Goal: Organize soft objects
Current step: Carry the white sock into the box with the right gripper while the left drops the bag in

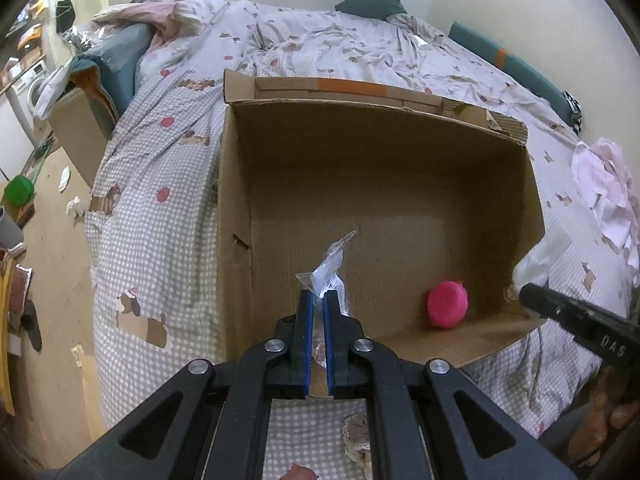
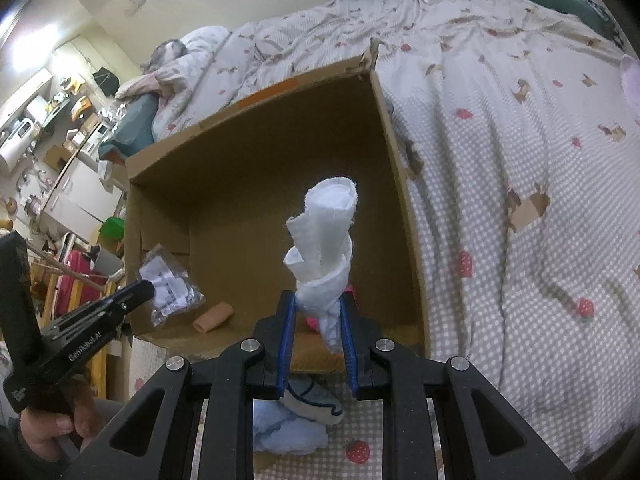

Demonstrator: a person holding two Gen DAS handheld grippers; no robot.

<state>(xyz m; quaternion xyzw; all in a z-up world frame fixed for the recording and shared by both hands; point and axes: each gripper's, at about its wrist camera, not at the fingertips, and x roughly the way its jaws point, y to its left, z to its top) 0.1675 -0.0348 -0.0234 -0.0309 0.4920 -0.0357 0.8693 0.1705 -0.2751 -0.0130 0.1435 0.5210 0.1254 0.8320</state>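
Both claws loaded above the cardboard box (image 1: pixel 400 184) on the bed (image 1: pixel 160 160).
Left claw (image 1: pixel 319 308) clamps a plastic packet (image 1: pixel 332 272); right claw (image 2: pixel 318 312) clamps a rolled white cloth (image 2: pixel 324 236).

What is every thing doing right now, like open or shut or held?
Cardboard box: open on top, sitting on the bed.
Left gripper: shut on the clear plastic packet.
Right gripper: shut on the white cloth, twisted and sticking up.
Pink round thing: lying inside the box.
Tan roll: lying inside the box.
Bed cover: wrinkled.
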